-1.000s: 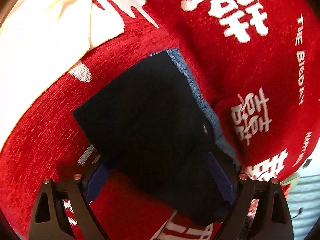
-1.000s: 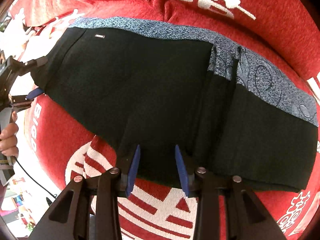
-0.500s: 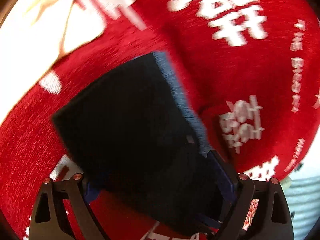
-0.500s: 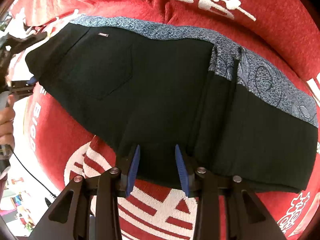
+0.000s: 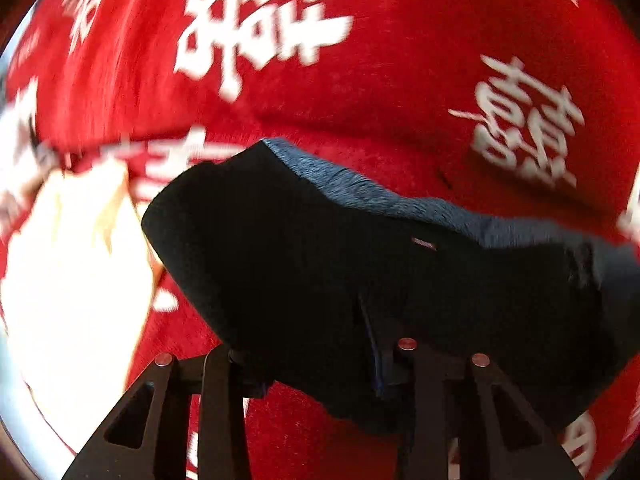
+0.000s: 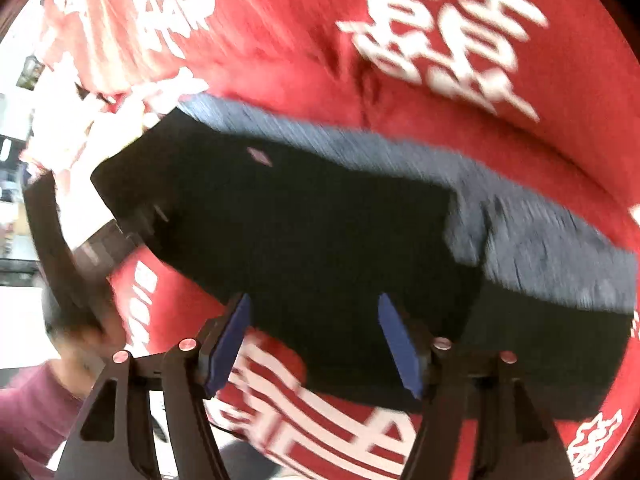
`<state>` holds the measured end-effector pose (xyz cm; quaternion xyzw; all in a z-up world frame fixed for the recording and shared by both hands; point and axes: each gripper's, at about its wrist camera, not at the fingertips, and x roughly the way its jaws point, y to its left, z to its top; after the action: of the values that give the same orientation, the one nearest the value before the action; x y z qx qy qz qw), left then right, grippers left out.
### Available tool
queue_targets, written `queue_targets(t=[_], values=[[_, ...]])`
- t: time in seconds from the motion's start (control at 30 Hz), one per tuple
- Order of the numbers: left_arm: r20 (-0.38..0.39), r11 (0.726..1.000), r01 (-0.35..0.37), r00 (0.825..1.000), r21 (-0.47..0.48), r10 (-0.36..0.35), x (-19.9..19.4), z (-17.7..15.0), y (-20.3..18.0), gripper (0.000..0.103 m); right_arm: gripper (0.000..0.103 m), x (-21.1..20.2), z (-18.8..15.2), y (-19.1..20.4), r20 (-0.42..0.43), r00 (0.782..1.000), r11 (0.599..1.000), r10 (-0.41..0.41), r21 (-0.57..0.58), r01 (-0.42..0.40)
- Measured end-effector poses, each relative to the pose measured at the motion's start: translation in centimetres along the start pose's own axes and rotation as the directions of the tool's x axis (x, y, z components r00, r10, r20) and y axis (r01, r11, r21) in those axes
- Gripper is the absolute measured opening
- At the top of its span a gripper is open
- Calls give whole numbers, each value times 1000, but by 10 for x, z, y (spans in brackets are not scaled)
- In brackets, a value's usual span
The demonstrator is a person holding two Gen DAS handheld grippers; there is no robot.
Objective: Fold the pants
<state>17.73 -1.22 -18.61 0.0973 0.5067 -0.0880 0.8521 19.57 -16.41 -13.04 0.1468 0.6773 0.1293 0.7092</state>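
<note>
Pants (image 5: 320,264): black with a grey-blue waistband (image 5: 400,200), lying on the red blanket (image 5: 400,92); the fabric is bunched, and both views are blurred.
Landmark: the waistband; every place below is given from it.
Label (image 6: 259,157): a small tag just under the waistband, toward the end of the pants nearest the left gripper.
Left gripper (image 5: 316,360): at the edge of the pants opposite the waistband; black cloth fills the space between its fingers and drapes over them, so it appears to grasp the pants, though the pads are mostly hidden.
Right gripper (image 6: 316,340): also at the edge opposite the waistband; its blue pads (image 6: 234,340) stand well apart with cloth lying between them but not pinched, so the hold is released.
Step in hand: judged as the middle of a fold, the left gripper carrying its end of the pants while the right has let go.
Progress: the pants look only partly folded and not yet squared.
Next move: it calls for laying the carried end flat so its edge meets the waistband, then freeing the left fingers without dragging the cloth.
Risk: the bunched fabric may crease.
</note>
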Motion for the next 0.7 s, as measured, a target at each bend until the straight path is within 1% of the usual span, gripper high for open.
queue_targets(t=[0.07, 0.1, 0.17, 0.2, 0.23, 0.27, 0.37, 0.43, 0.5, 0.53, 0.57, 0.6, 0.63, 0.67, 0.7], values=[[4, 999, -31, 1000, 37, 31, 2, -1, -6, 37, 75, -3, 29, 16, -7, 999, 999, 32, -31, -32], [4, 998, -43, 999, 45, 43, 2, -1, -5, 37, 79, -2, 45, 28, -19, 998, 997, 59, -51, -60], [9, 996, -61, 998, 62, 61, 2, -2, -6, 37, 79, 5, 71, 51, -57, 992, 990, 109, -78, -113], [16, 994, -76, 997, 80, 75, 2, -3, -9, 37, 80, 12, 87, 69, -100, 985, 983, 143, -100, -153], [20, 992, -86, 996, 94, 85, 2, -4, -12, 37, 80, 16, 93, 80, -126, 980, 979, 154, -115, -169], [25, 990, -95, 995, 108, 93, 1, -5, -14, 37, 80, 27, 106, 100, -178, 972, 972, 151, -150, -179], [43, 981, -123, 992, 148, 118, -1, -9, -19, 37, 80, 51, 120, 134, -262, 962, 965, 78, -224, -139], [54, 976, -139, 990, 167, 132, -2, -9, -23, 37, 80, 70, 127, 153, -320, 946, 957, 47, -257, -135], [62, 972, -152, 988, 181, 143, -4, -11, -27, 37, 80, 83, 130, 166, -357, 933, 953, 37, -268, -140], [63, 970, -156, 987, 185, 147, -5, -11, -28, 37, 80, 93, 131, 173, -389, 921, 951, 27, -274, -144], [64, 970, -158, 987, 187, 149, -6, -12, -29, 37, 80, 100, 131, 177, -409, 912, 950, 16, -278, -142], [63, 970, -158, 987, 186, 149, -7, -12, -29, 37, 80, 108, 132, 179, -428, 904, 949, -5, -286, -131], [60, 970, -156, 987, 184, 147, -8, -12, -29, 37, 80, 118, 130, 179, -449, 892, 948, -46, -301, -102], [58, 971, -154, 988, 184, 146, -8, -12, -29, 37, 77, 123, 127, 178, -458, 886, 947, -76, -312, -80], [43, 973, -141, 990, 181, 136, -7, -11, -29, 37, 47, 128, 125, 173, -461, 880, 943, -115, -328, -49]])
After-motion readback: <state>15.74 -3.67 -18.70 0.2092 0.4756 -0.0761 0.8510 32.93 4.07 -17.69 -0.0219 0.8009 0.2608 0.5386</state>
